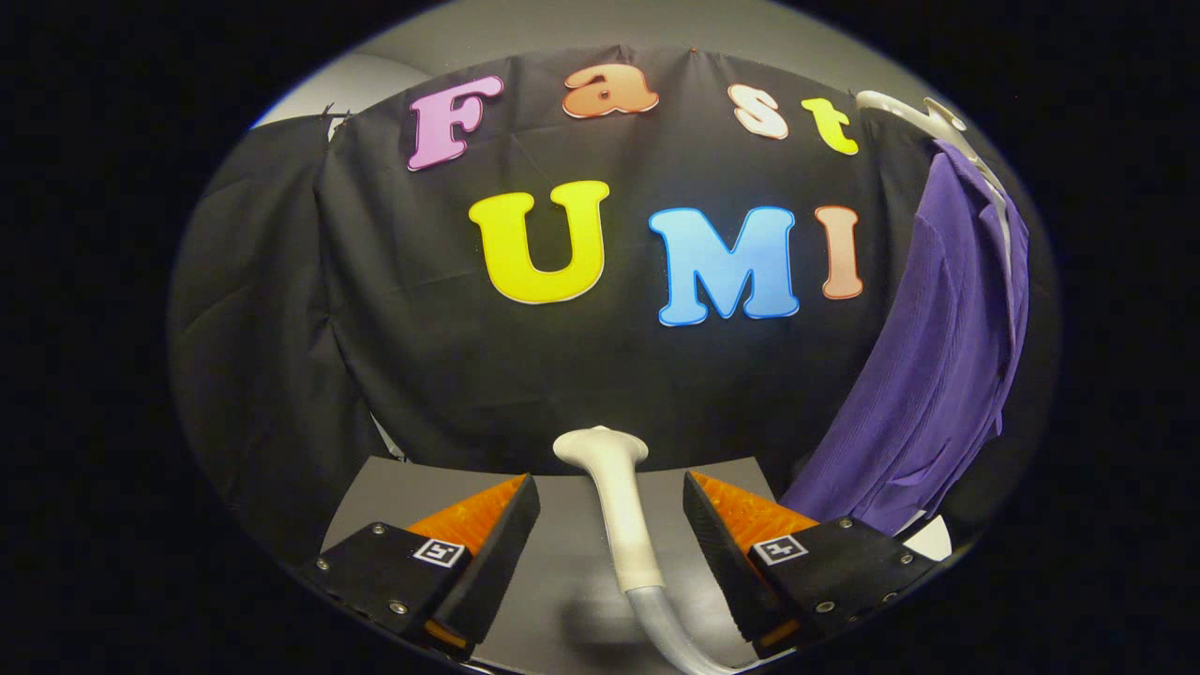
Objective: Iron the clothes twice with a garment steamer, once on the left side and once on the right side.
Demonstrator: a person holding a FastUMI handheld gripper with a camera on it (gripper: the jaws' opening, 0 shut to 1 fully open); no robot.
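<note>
While the gripper stands wide apart, the white steamer lies on the grey table between its fingers, touching neither. Steamer head points ahead, just past the fingertips; hose trails back toward the gripper. Purple shirt hangs on a white hanger, ahead and right of the fingers.

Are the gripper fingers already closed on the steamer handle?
No, the gripper is open: the steamer handle lies between its fingers, with a gap on each side.
</note>
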